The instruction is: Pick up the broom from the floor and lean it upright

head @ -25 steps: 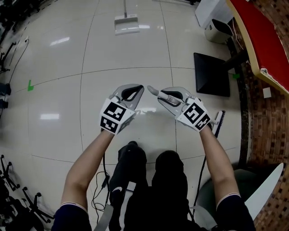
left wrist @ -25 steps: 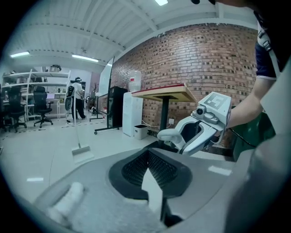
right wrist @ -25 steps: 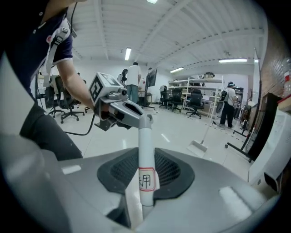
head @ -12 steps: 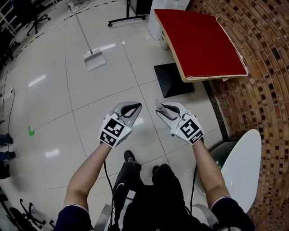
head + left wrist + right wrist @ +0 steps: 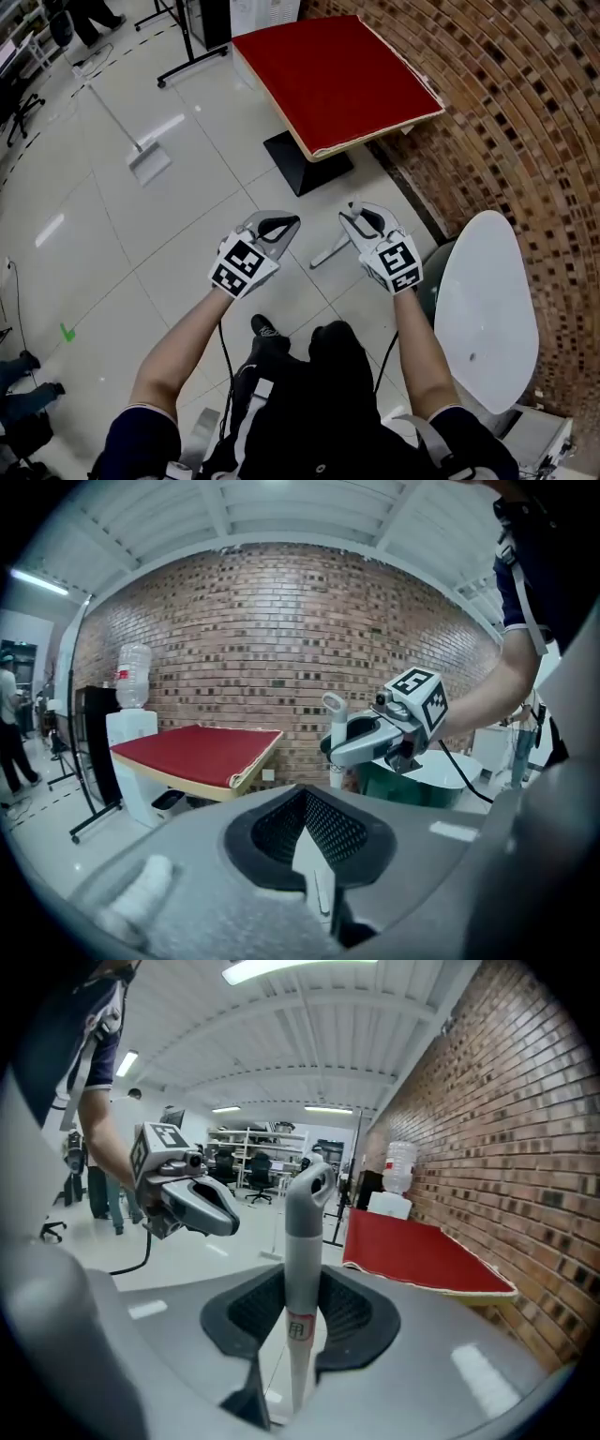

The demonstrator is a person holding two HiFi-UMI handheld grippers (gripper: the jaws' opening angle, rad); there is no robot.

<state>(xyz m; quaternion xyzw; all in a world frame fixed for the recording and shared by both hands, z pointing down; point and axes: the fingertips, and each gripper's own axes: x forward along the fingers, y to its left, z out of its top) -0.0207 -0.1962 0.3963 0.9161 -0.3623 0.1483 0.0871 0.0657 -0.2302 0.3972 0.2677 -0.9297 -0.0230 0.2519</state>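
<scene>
The broom's grey handle (image 5: 302, 1241) with a loop at its top stands upright between the pads of my right gripper (image 5: 300, 1321), which is shut on it. In the head view a short length of the handle (image 5: 328, 251) slants down-left from the right gripper (image 5: 354, 217); the broom's head is hidden. My left gripper (image 5: 281, 225) hovers level with it, a hand's width to the left, its jaws shut with nothing in them. The left gripper view shows the right gripper (image 5: 361, 742) with the handle tip (image 5: 335, 710) ahead.
A red-topped table (image 5: 337, 80) on a black base (image 5: 305, 161) stands ahead against the curved brick wall (image 5: 506, 122). A white chair (image 5: 487, 309) is at my right. A long-handled floor tool (image 5: 148, 161) lies far left. A water dispenser (image 5: 131, 724) stands by the wall.
Both grippers have risen and the view has swung from the bare floor to the red table and brick wall. The right gripper stays shut on the handle.
</scene>
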